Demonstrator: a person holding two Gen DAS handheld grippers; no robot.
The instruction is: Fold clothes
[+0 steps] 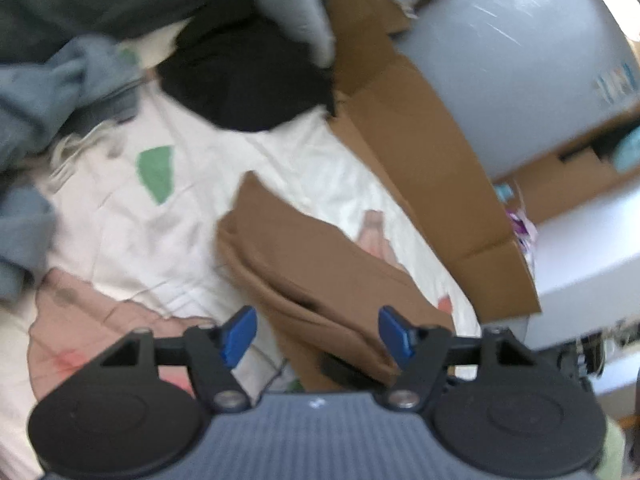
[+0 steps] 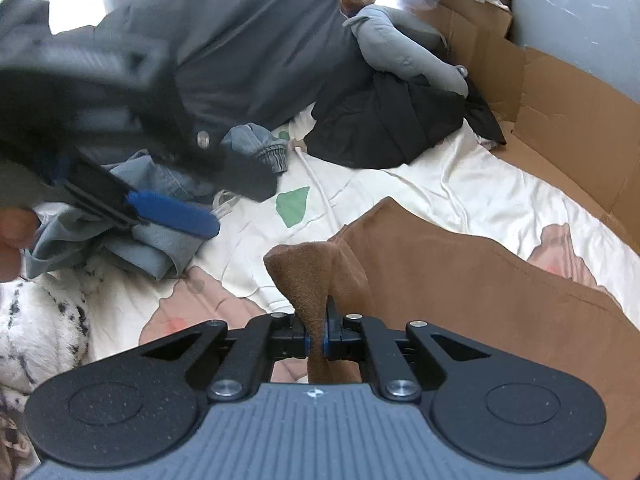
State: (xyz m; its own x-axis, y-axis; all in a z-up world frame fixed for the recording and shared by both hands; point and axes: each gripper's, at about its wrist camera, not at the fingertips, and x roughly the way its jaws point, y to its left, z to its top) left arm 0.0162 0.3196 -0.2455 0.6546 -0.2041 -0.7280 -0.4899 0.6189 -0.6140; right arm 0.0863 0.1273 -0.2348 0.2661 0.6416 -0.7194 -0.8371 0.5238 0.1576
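1. the brown garment (image 2: 460, 280) lies partly folded on the bed sheet (image 2: 400, 184), at 5 o'clock of the black clothing (image 2: 392, 128); the fold looks unfinished.
2. right tongs (image 2: 316, 340) pinch its corner; left tongs (image 1: 318, 334) stand wide, empty.
3. left view is blurred; the unfolded pile at 10 o'clock is hard to make out.
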